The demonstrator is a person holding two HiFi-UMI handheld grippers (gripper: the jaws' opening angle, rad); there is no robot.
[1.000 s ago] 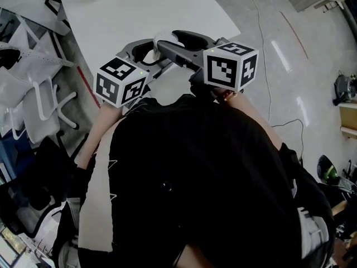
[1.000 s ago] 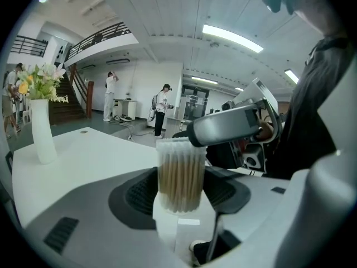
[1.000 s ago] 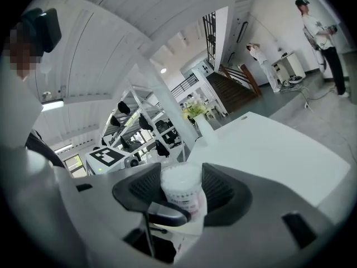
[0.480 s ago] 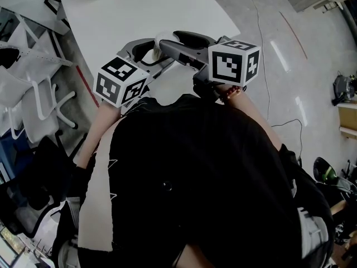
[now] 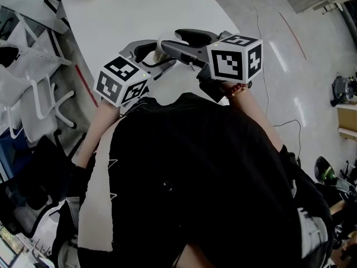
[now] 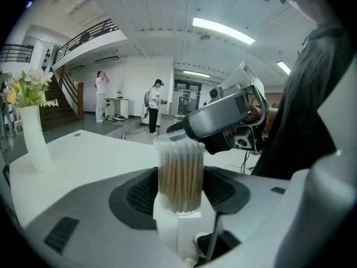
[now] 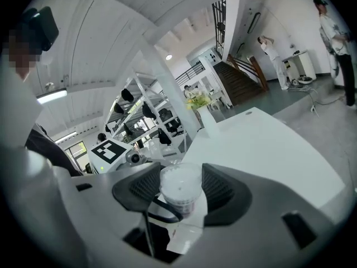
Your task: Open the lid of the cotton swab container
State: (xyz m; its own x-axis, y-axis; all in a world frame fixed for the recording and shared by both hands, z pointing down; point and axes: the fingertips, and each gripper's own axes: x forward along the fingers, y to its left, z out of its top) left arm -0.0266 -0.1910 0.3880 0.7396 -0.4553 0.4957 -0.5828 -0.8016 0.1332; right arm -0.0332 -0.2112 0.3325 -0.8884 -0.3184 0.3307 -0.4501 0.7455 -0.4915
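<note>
The cotton swab container (image 6: 179,175), a clear tube packed with swabs, is held in the air near the person's chest. My left gripper (image 6: 179,191) is shut on its lower body, the pads against both sides. My right gripper (image 7: 181,187) comes in from the other end and is shut on the container's white lid (image 7: 180,182); one of its grey fingers (image 6: 220,120) lies across the top of the container. In the head view the container (image 5: 163,42) shows as a small white patch between the left gripper (image 5: 146,53) and the right gripper (image 5: 179,42), above the black shirt.
A white table (image 5: 139,10) lies beyond the grippers, with a white vase of flowers (image 6: 32,133) on it. White chairs (image 5: 33,105) stand at the left. Two people (image 6: 154,105) stand far off by a staircase. A cable (image 5: 290,121) runs over the shiny floor at the right.
The right gripper's marker cube has risen a little and turned, its front face now more toward the camera. The left gripper and the container have stayed nearly still.
</note>
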